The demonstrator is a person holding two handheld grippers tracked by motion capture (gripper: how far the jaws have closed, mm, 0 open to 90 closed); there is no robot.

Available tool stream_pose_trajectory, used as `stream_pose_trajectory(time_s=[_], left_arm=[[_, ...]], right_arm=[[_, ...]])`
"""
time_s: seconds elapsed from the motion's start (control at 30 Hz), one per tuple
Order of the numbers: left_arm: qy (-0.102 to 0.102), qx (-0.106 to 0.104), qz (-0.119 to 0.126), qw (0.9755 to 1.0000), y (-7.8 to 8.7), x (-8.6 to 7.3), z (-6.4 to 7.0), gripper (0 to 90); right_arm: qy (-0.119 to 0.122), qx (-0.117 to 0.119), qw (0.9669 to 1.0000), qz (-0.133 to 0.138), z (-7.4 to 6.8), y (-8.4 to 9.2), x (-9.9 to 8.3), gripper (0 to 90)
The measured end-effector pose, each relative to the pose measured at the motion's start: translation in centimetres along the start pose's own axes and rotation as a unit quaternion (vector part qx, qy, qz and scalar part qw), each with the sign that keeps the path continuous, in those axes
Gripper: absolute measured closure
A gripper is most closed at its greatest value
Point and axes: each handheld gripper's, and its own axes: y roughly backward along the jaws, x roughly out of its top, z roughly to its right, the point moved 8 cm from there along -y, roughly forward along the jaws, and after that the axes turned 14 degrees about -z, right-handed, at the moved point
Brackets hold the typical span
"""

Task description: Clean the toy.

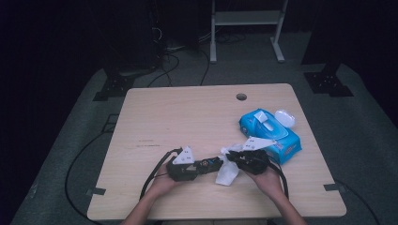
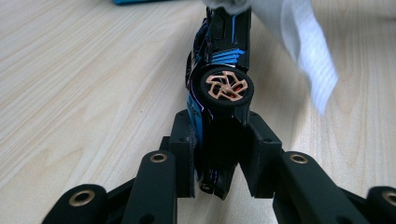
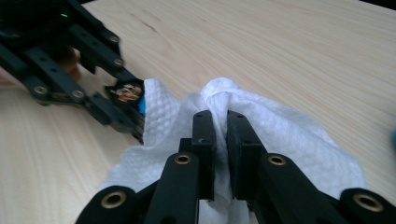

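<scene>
The left gripper (image 2: 219, 158) is clamping a small toy car (image 2: 219, 84) between its two blocky black jaws, which are pressing on the car's flanks. The car is turned on its side, a glossy black body with bright blue stripes, and it is reaching forward beyond the jaw tips. One rubbery black tyre with a copper-coloured, angular spoked wheel is facing the camera just above the pads.

The right gripper (image 3: 219, 154) is pinching a white wet wipe (image 3: 280, 135) tightly, its matte jaws nearly meeting on a bunched fold. The wipe is soft, crumpled and embossed with a fine quilted grid, and it is billowing around both sides of the jaws. Ahead and to the left of this gripper, the wipe's edge is lying against the far end of the car, where the left gripper's linked arms with brass-coloured rivets are coming in.

In the high view the two grippers are meeting nose to nose above the pale wood-grain table (image 1: 187, 117), the wipe hanging between them. Just beyond the right gripper a shiny blue soft pack of wipes (image 1: 272, 133) is lying with its oval white lid flipped open.
</scene>
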Motion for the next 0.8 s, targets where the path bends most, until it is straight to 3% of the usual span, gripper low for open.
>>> stream_pose_trajectory(time_s=[0.07,0.17,0.23,0.3,0.43,0.53,0.57,0.6,0.67,0.77,0.8], left_arm=[[0.0,0.001,-0.001,1.0,0.0,0.0,0.0,68.5],[0.0,0.002,0.0,1.0,0.0,0.0,0.1,68.5],[-0.001,0.002,-0.001,1.0,0.0,0.0,0.1,68.5],[0.001,0.0,-0.001,1.0,0.0,0.0,0.0,68.5],[0.002,-0.001,0.0,1.0,0.0,0.0,0.0,68.4],[0.003,-0.002,0.0,1.0,0.0,0.0,0.0,68.4],[0.003,-0.002,0.0,1.0,0.0,0.0,0.0,68.4],[0.003,-0.001,0.0,1.0,0.0,0.0,0.0,68.4],[0.003,-0.001,-0.001,1.0,0.0,0.0,0.0,68.4],[0.002,-0.001,-0.001,1.0,0.1,0.0,0.0,68.5],[0.002,-0.001,-0.001,1.0,0.1,-0.1,-0.1,68.5]], right_arm=[[0.013,0.006,0.9999,-0.002,-0.9,-0.4,0.4,81.7],[0.016,0.006,0.9998,-0.003,-0.9,-0.5,0.4,81.8],[0.014,0.002,0.9999,-0.004,-0.5,-0.3,0.2,81.7],[0.008,-0.018,0.9998,-0.007,0.5,0.3,-0.2,81.8],[-0.004,-0.019,0.9998,-0.006,0.9,0.5,-0.3,81.8],[0.009,0.012,0.9999,0.0,-0.7,-0.2,0.3,81.7],[0.009,0.012,0.9999,0.0,-0.7,-0.2,0.3,81.7],[0.026,0.011,0.9996,-0.003,-1.5,-0.7,0.6,81.8],[0.024,0.013,0.9996,-0.006,-1.6,-0.7,0.7,81.7],[0.021,0.004,0.9998,-0.006,-0.8,-0.4,0.4,81.8],[0.011,-0.012,0.9999,-0.006,0.2,0.1,0.1,81.8]])
